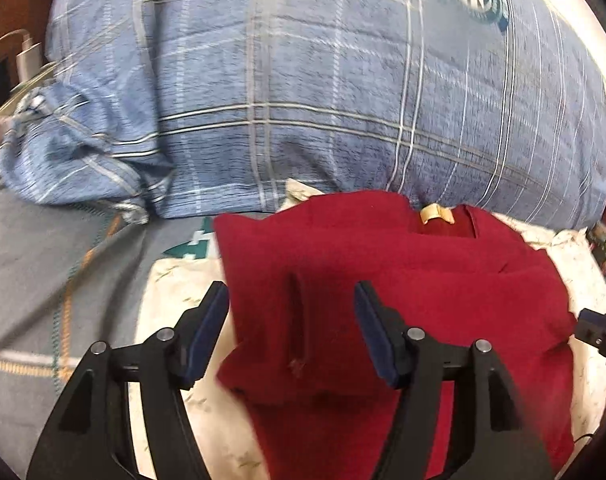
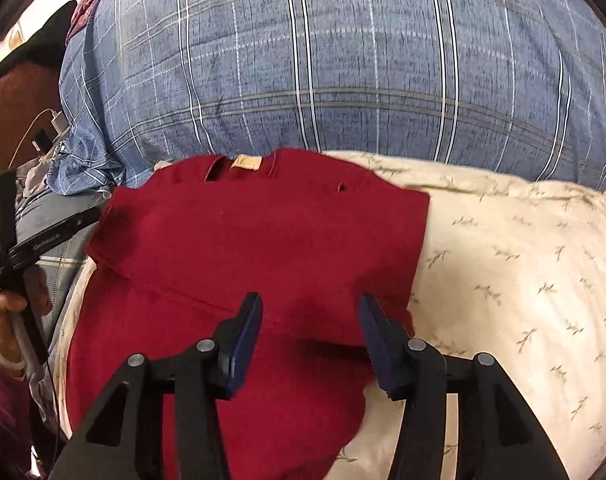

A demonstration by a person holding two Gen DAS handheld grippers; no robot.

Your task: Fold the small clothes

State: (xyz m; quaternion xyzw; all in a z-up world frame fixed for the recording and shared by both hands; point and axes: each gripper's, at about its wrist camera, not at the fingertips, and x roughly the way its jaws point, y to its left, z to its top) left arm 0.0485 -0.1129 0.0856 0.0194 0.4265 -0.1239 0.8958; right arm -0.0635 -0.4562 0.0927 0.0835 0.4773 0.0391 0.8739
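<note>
Left tongs: my left gripper (image 1: 291, 300) hangs with its jaws spread, nothing pinched; the pads (image 1: 207, 336) stand clear above the cloth.
Right tongs: my right gripper (image 2: 309, 312) is likewise spread and empty, pads (image 2: 245, 340) lifted off the fabric.
Task item: the red shirt (image 2: 263, 240) lies on the cream pillow (image 2: 523, 260), sides folded in, collar with its tan label (image 2: 247, 163) at the far end.
Left edge of shirt: it runs just outside my left jaw, and a narrow upright crease (image 1: 297, 320) sits between the jaws.
Right edge of shirt: a straight fold that ends near my right jaw; the near corner rises slightly off the pillow.
Far edge: the collar touches or nearly touches the blue plaid bedding (image 1: 323, 80), which bulks up behind it.
Open room, right: a broad bare stretch of pillow beyond the shirt.
Open room, left: a thin strip of pillow, then grey blanket (image 1: 43, 260).
Obstruction, left: seen from the right wrist, my left hand (image 2: 7, 320) and its tool stand beside the shirt's left edge.
Periphery: a white charger and cable (image 2: 57, 120) lie at the far left, well apart.
</note>
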